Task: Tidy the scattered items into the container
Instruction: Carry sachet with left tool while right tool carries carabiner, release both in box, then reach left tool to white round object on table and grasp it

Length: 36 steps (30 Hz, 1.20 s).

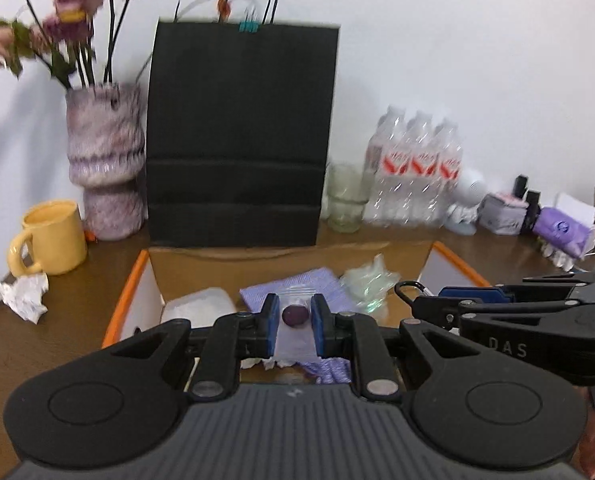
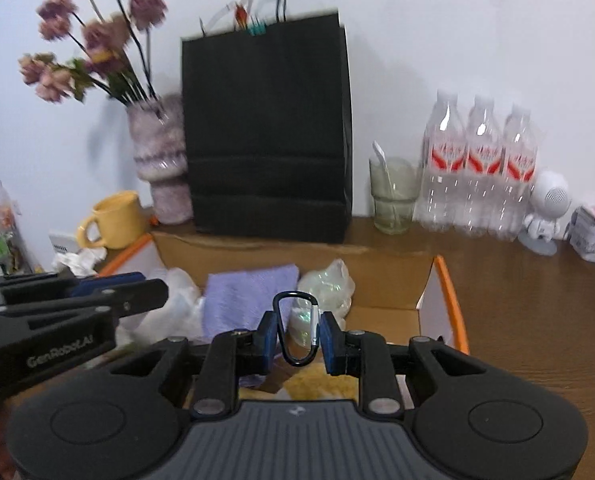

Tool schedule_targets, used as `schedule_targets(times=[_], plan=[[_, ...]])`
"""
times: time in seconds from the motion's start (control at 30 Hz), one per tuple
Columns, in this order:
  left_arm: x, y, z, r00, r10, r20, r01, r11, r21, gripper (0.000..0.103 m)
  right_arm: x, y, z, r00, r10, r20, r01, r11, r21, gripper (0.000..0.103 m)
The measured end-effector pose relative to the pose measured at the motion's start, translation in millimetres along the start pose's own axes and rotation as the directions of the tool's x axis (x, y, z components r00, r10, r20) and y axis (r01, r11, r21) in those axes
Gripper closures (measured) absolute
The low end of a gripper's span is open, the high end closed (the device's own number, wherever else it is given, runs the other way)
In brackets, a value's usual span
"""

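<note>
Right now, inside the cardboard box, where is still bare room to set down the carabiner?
The cardboard box has bare floor at its right side, between the crumpled clear plastic and the right wall. The left and middle are crowded: a purple cloth and white plastic lie there. The right gripper holds the carabiner.

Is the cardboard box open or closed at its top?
Open: the cardboard box has its flaps spread, and the purple cloth inside shows.

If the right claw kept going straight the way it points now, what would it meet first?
Probably the crumpled clear plastic bag inside the cardboard box, just past the carabiner held in the right claw; depth is uncertain.
</note>
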State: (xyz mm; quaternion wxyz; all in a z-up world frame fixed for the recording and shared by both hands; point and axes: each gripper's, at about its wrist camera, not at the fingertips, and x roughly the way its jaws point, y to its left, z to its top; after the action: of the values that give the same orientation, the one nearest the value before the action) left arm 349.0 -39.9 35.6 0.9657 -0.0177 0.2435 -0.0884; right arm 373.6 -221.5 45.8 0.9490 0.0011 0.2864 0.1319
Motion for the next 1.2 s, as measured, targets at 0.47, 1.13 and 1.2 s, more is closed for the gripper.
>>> schedule_targets(times=[0.47,1.13,1.2], plan=[[22,1,-12,0.998,0.018,-0.062,-0.018,1.0,0.001,0.078,25,2,-11,0.998,0.009,-0.067,-0.011,1.0,-0.024,0.079],[-94,3,-15,0.99,0.122,0.072,-0.116,0.99,-0.085,0.0,-84,2,-18,0.998,0.064,0.028,-0.063,0.997,-0.035,0.0],[-105,0,-23,0.989,0.128,0.069,-0.122,0.989,-0.089,0.0,-95,5,-26,0.996,0.081,0.026,-0.08,0.996,-0.047,0.0]])
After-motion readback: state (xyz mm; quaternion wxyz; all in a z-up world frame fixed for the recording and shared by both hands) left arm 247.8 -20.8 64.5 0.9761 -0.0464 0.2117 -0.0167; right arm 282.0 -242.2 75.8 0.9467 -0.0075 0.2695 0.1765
